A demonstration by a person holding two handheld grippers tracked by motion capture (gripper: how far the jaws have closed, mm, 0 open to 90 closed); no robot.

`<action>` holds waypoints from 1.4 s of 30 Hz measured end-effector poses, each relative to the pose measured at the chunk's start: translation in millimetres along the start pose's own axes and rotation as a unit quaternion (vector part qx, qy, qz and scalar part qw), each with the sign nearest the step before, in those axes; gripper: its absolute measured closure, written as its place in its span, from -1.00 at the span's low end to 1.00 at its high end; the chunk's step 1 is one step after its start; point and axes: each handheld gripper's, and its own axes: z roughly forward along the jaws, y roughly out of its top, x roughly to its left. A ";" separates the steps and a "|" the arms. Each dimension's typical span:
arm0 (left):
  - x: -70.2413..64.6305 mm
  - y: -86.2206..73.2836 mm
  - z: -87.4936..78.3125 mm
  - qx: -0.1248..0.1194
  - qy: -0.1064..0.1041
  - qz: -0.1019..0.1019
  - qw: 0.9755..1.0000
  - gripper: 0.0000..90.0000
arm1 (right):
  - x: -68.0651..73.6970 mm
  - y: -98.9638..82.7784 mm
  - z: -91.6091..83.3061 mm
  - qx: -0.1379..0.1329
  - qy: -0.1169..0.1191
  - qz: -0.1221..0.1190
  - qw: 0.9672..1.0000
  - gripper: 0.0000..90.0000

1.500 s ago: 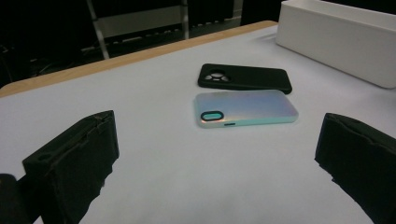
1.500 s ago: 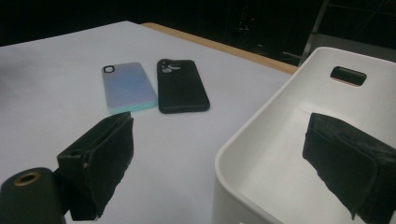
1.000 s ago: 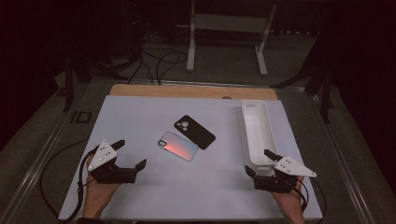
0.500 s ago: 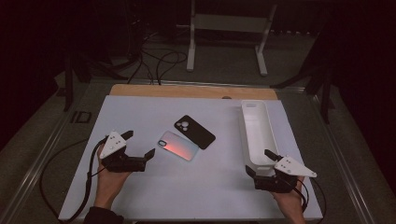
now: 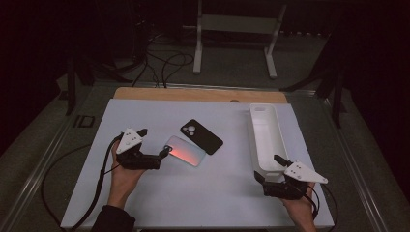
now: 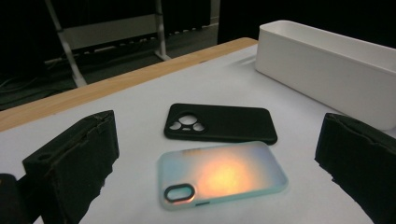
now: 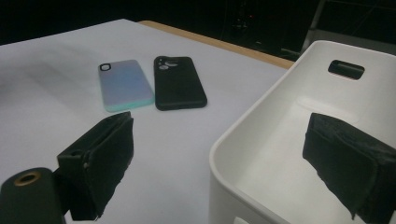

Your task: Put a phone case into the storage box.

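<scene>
Both gripper (image 6: 219,154) jaws cropped

Black tongs (image 5: 164,152) with foam-padded jaws, grey three-cornered top plates, black trailing cables, dark sleeve (image 5: 113,220).

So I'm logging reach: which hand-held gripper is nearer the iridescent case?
Left: its jaws are right at the iridescent case. Right is far off, by the tray.
</scene>
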 end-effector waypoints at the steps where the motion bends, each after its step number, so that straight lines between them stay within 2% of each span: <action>1: 0.0 0.6 2.7 0.001 -0.001 0.000 1.000 -1.00 | 0.0 0.0 0.0 0.000 0.000 0.000 1.000 -0.80; 9: -3.6 3.7 25.3 0.015 0.003 0.006 1.000 -0.99 | 0.9 1.5 -0.4 -0.002 0.001 -0.001 1.000 -0.80; 11: -3.6 3.7 25.3 0.015 0.003 0.006 1.000 -0.99 | 0.9 1.5 -0.4 -0.002 0.001 -0.001 1.000 -0.80; 12: -5.7 6.1 35.2 0.021 0.001 0.008 1.000 -0.99 | 0.9 1.5 -0.4 -0.002 0.001 -0.001 1.000 -0.80; 14: -6.3 6.8 37.7 0.023 0.002 0.011 1.000 -0.99 | 0.9 1.5 -0.3 -0.002 0.001 -0.001 1.000 -0.80; 15: -8.2 9.0 45.3 0.027 0.003 0.015 1.000 -0.99 | 1.0 1.5 -0.3 -0.002 0.002 -0.001 1.000 -0.80; 19: -10.0 11.7 58.3 0.039 -0.001 0.009 0.999 -0.99 | 1.2 1.7 -0.2 -0.003 0.002 -0.001 1.000 -0.80; 21: -10.4 11.9 64.1 0.045 -0.001 0.004 0.999 -0.87 | 1.2 1.8 -0.4 -0.003 0.003 0.000 1.000 -0.80; 26: -8.8 10.2 77.1 0.063 -0.013 -0.009 0.998 -0.74 | 0.9 1.8 -0.7 -0.003 0.003 0.000 1.000 -0.80; 33: -9.1 8.2 92.8 0.083 -0.001 -0.016 0.996 -0.51 | 1.2 1.5 0.4 -0.003 0.004 -0.002 1.000 -0.80; 35: -9.6 7.4 97.6 0.091 0.003 -0.015 0.996 -0.31 | 1.5 1.6 0.8 -0.002 0.003 -0.003 1.000 -0.80; 38: -10.3 6.1 103.3 0.098 -0.008 -0.019 0.995 -0.07 | 1.8 1.5 1.1 -0.002 0.004 -0.003 1.000 -0.80; 39: -11.1 5.0 107.9 0.104 -0.015 -0.020 0.994 -0.07 | 2.0 1.5 1.1 -0.001 0.004 -0.002 1.000 -0.80; 40: -11.6 3.7 112.7 0.109 -0.028 -0.026 0.993 0.04 | 1.7 1.4 1.3 -0.002 0.005 -0.004 1.000 -0.80; 42: -13.0 2.3 117.6 0.112 -0.039 -0.026 0.993 0.29 | 1.6 1.6 1.0 -0.002 0.004 -0.004 1.000 -0.80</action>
